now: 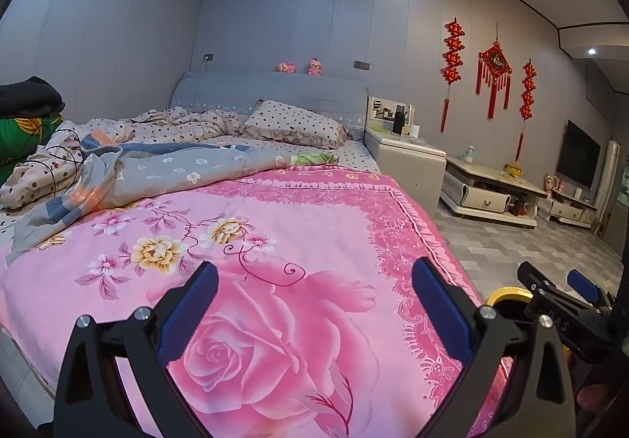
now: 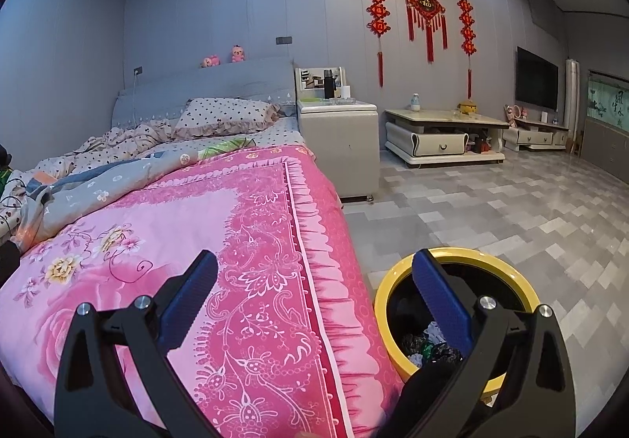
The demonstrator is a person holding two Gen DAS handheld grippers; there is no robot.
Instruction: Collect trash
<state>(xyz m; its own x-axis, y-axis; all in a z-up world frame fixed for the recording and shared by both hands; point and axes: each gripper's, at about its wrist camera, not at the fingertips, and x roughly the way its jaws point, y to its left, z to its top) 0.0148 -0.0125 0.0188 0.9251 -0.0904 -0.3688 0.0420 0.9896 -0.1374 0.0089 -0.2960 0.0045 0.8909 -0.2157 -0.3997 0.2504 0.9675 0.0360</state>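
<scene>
Far left: we see a dark folded pile [image 1: 29, 96] on green floral bedding [image 1: 19, 139], at the bed's left edge.
Cable: thin black cord [image 1: 59, 159] looped over the rumpled dotted sheet [image 1: 165, 125].
Bed: grey floral quilt [image 1: 157, 166] bunched across the middle, pink rose bedspread [image 1: 275, 280] flat over the near half, dotted pillow [image 1: 293, 123] against the grey headboard [image 1: 271, 90].
Headboard top: two small pink plush toys [image 1: 298, 67].
Left gripper [image 1: 314, 300]: we see its blue-padded fingers spread wide, nothing between them, hovering over the pink bedspread.
Right gripper [image 2: 314, 296]: spread wide too, empty; left finger over the bedspread's lace border, right finger over the bin's mouth. In the left wrist view it shows at the far right edge [image 1: 558, 288].
Trash bin [image 2: 456, 316]: round, glossy yellow rim, dark inside, standing on the floor just beside the bed's right edge. We see only a sliver of the yellow rim [image 1: 507, 294] in the left view.
Trash [image 2: 428, 343]: crumpled bits at the bin's bottom, white, black and a touch of green; we cannot tell what each piece is.
Nightstand [image 2: 342, 139]: white, beside the headboard, dark bottle [image 2: 328, 84] on top.
Wall: three red knot hangings [image 2: 424, 13].
Far right: low white table [image 2: 444, 135], dark TV [image 2: 536, 80], grey tiled floor [image 2: 511, 202].
</scene>
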